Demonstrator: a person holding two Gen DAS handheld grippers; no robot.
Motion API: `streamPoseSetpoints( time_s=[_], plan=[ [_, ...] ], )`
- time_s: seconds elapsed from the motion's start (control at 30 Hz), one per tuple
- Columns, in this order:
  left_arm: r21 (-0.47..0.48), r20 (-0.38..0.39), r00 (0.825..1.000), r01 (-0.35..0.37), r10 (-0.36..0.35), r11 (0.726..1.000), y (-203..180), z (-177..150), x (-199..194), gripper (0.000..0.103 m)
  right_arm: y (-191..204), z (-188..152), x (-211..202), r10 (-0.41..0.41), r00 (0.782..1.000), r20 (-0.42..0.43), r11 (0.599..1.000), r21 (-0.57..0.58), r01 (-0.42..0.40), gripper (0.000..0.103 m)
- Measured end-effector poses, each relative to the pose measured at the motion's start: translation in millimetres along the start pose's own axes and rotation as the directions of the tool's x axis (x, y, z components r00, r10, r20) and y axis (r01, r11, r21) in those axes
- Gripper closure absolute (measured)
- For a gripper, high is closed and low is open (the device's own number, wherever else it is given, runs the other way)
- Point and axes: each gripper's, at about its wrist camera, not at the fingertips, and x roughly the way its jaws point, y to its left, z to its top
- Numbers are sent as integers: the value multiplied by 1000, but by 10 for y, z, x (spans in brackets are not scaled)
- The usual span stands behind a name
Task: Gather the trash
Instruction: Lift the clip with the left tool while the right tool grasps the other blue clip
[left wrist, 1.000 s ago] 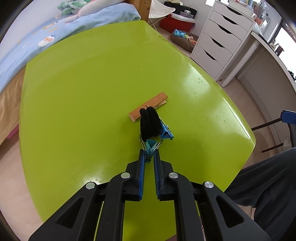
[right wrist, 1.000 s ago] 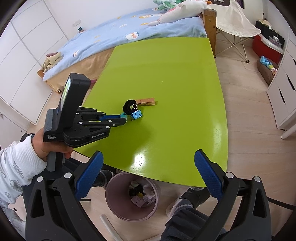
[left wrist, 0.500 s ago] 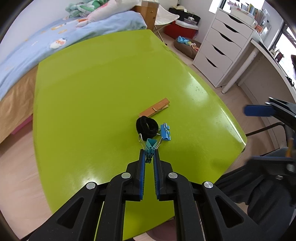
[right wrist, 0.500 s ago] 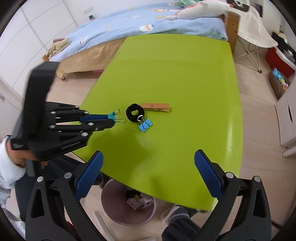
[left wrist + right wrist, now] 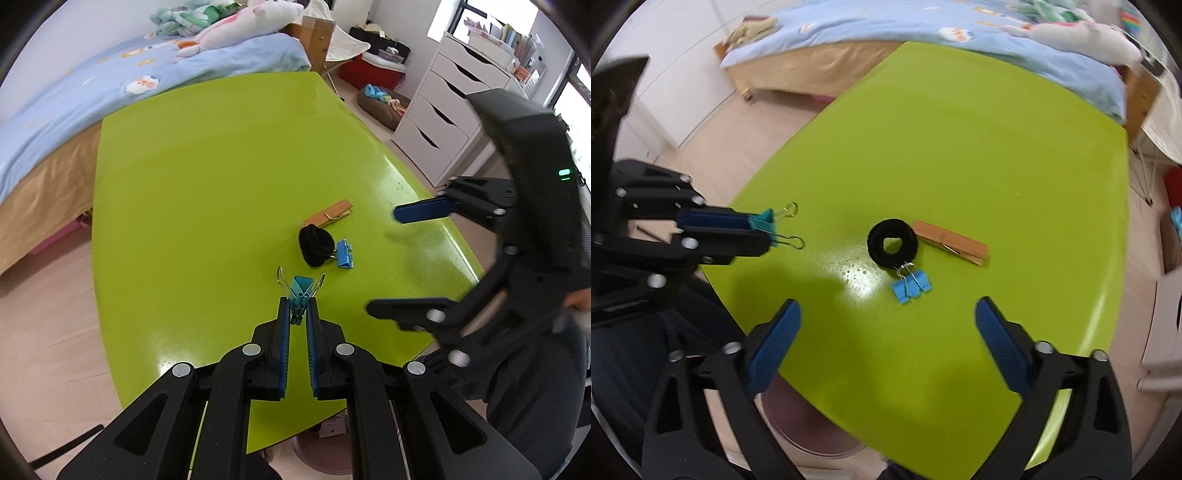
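My left gripper (image 5: pixel 297 306) is shut on a teal binder clip (image 5: pixel 301 290) and holds it above the green table (image 5: pixel 192 177); the same clip (image 5: pixel 764 223) shows at the left of the right wrist view. On the table lie a black hair tie (image 5: pixel 893 244), a blue binder clip (image 5: pixel 911 288) touching it, and a wooden clothespin (image 5: pixel 951 243). My right gripper (image 5: pixel 886 325) hovers over the table just short of the blue clip, its jaws wide apart and closing, with nothing between them. In the left wrist view the right gripper (image 5: pixel 402 258) comes in from the right.
A pinkish trash bin (image 5: pixel 809 428) stands on the floor under the table's near edge. A bed (image 5: pixel 110 96) with a blue cover borders the far side. White drawers (image 5: pixel 443 122) stand at the right. A person's dark trousers (image 5: pixel 535 398) are beside the table.
My left gripper has lifted the teal clip up and back from the hair tie. My right gripper has swung in over the table, come lower towards the blue clip, and narrowed slightly.
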Motion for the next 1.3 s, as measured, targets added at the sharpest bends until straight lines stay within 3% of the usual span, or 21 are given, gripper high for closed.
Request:
streamPoseSetpoints(
  time_s=[0.33,0.63,0.93,1.3],
  plan=[
    [-24,-1,1000,-3,3,1000,85,-89,-56,95,-55,110,307,-46,997,-55,996,-83,41,53],
    [-36,-8,1000,3,-3,999,114,-113,-22,95,-93,136,345,-60,998,-36,992,-110,55,75],
    [-31,-3,1000,7,-7,999,60,-128,-96,95,11,64,142,-62,998,-10,996,-65,61,76],
    [-8,35,999,7,-7,1000,-165,-251,-406,95,271,-239,-605,-59,993,104,998,36,56,76]
  ],
)
